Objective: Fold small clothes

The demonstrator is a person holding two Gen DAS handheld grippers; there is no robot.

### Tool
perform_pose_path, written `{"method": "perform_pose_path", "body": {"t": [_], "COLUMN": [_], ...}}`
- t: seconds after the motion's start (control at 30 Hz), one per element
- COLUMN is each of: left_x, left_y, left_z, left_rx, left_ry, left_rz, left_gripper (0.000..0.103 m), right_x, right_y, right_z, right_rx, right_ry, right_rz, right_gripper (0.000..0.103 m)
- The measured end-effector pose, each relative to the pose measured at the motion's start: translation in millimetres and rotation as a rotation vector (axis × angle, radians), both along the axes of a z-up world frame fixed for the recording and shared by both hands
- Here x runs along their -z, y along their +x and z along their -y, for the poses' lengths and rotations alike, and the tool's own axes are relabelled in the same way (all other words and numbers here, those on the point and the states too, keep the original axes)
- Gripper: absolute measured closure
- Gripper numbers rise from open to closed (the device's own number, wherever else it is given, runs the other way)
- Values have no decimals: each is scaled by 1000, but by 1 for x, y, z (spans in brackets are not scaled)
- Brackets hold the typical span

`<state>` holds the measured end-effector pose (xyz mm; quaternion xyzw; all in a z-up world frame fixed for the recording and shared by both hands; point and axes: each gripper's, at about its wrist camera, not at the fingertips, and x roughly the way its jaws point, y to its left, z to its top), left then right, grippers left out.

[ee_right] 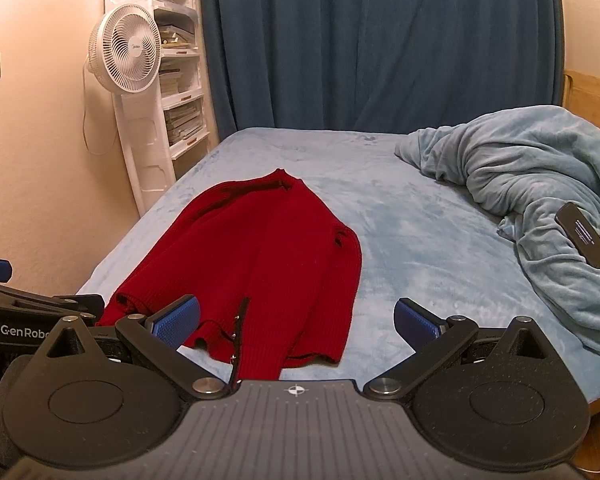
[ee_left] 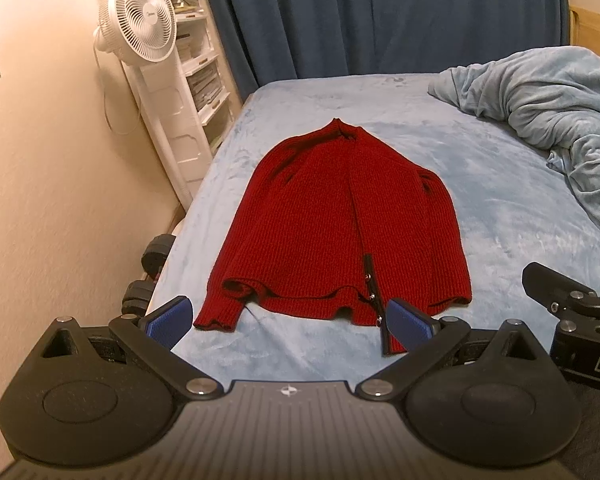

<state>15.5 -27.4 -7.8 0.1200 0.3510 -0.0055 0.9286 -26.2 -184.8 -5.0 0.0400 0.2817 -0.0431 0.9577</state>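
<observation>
On bed (ee_left: 500, 216): red cardigan (ee_left: 336, 220), seemingly flat.

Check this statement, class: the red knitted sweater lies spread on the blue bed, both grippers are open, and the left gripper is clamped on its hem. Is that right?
Not quite. The left gripper is not clamped on the hem: the left wrist view shows its fingers spread wide above the near edge of the red knitted sweater, holding nothing. The rest stands: the sweater lies on the blue bed, and the right gripper is open too.

Warm dim indoor light, soft shadows, fisheye-bent edges, sharp focus
</observation>
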Motion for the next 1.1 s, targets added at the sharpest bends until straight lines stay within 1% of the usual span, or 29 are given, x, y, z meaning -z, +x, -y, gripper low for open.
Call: {"method": "perform_pose_path", "body": {"t": [1.1], "left_x": [2], "left_y": [1], "left_z": [0], "left_rx": [4], "left_ry": [0], "left_rz": [-7], "left_gripper": [0], "right_x": [2], "right_y": [0], "right_z": [0], "right_rx": [4], "right_ry": [-2], "right_rz": [-5], "right_gripper": [1]}}
